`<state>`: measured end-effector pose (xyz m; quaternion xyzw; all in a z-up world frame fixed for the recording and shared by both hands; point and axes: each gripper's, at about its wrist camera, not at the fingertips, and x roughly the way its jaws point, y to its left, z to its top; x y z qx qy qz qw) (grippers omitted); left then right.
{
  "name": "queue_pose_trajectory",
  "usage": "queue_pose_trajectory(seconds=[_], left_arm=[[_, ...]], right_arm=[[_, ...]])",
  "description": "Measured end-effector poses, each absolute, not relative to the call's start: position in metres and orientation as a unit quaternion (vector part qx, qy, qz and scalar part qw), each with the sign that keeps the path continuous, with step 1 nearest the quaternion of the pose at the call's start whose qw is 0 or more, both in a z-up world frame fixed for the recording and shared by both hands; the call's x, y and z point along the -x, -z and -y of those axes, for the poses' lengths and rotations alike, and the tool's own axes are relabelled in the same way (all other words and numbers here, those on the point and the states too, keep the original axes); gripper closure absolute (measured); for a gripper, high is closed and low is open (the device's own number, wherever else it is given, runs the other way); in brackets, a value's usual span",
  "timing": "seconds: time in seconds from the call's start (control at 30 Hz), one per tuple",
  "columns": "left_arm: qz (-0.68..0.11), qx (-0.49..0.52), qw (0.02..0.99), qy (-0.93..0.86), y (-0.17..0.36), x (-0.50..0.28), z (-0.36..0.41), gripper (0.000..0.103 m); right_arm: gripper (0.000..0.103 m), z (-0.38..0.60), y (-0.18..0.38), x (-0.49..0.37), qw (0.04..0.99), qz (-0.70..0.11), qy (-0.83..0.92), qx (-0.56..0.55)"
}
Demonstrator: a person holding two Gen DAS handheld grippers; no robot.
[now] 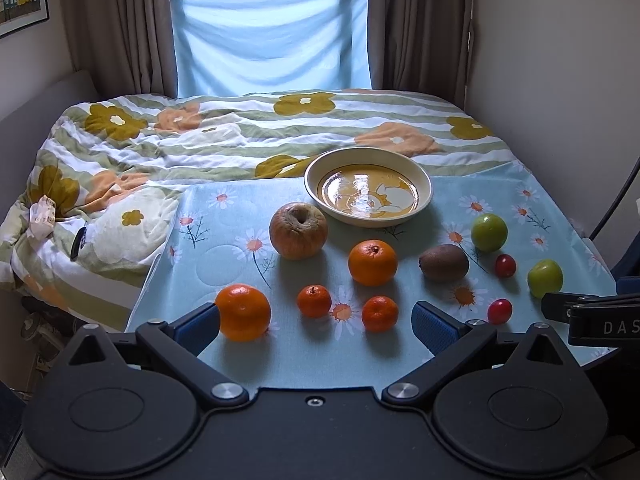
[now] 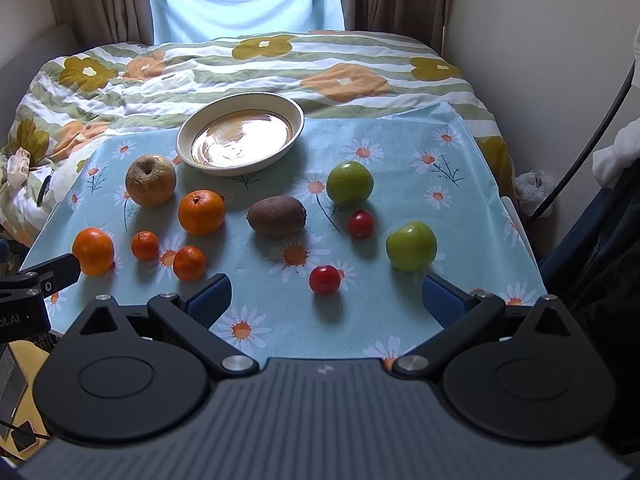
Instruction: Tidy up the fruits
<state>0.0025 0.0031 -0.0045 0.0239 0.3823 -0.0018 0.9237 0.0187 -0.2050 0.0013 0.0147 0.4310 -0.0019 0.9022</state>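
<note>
Fruit lies loose on a light blue daisy cloth. A cream bowl stands empty at the cloth's far edge. In front of it sit a wrinkled apple, two oranges, two small mandarins, a kiwi, two green apples and two small red fruits. My left gripper hangs open over the near left edge. My right gripper is open at the near right.
A floral duvet covers the bed behind and left of the cloth. Curtains and a blue-draped window close the back. A wall and a dark cable run along the right side.
</note>
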Motion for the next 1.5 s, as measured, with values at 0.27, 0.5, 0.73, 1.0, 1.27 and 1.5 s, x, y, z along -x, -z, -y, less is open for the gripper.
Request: queue_pose_trajectory(seconds=[0.27, 0.5, 0.73, 1.0, 1.27, 1.5], left_arm=[[-0.381, -0.023, 0.924, 0.002, 0.0038, -0.0028, -0.005, 0.0], [-0.383, -0.022, 0.923, 0.001, 0.0038, -0.004, -0.0055, 0.0], [-0.381, -0.025, 0.924, -0.005, 0.0032, -0.0034, -0.0061, 0.0], [-0.384, -0.024, 0.923, -0.007, 0.0024, -0.005, -0.0043, 0.0], [-0.381, -0.024, 0.924, -0.011, 0.0024, -0.0042, -0.0038, 0.0], [-0.378, -0.024, 0.925, -0.013, 0.0008, -0.005, -0.0044, 0.0]], right_arm=[[0.0, 0.2048, -0.003, -0.0205, 0.902, -0.431, 0.002, -0.014], [0.0, 0.2024, -0.001, -0.0204, 0.902, -0.432, 0.001, -0.014], [0.0, 0.2023, -0.0003, -0.0206, 0.901, -0.433, 0.003, -0.013], [0.0, 0.2033, 0.0005, -0.0206, 0.901, -0.433, 0.003, -0.014], [0.0, 0.2033, -0.0004, -0.0196, 0.901, -0.434, 0.003, -0.013], [0.0, 0.2025, -0.0003, -0.0217, 0.901, -0.433, 0.003, -0.014]])
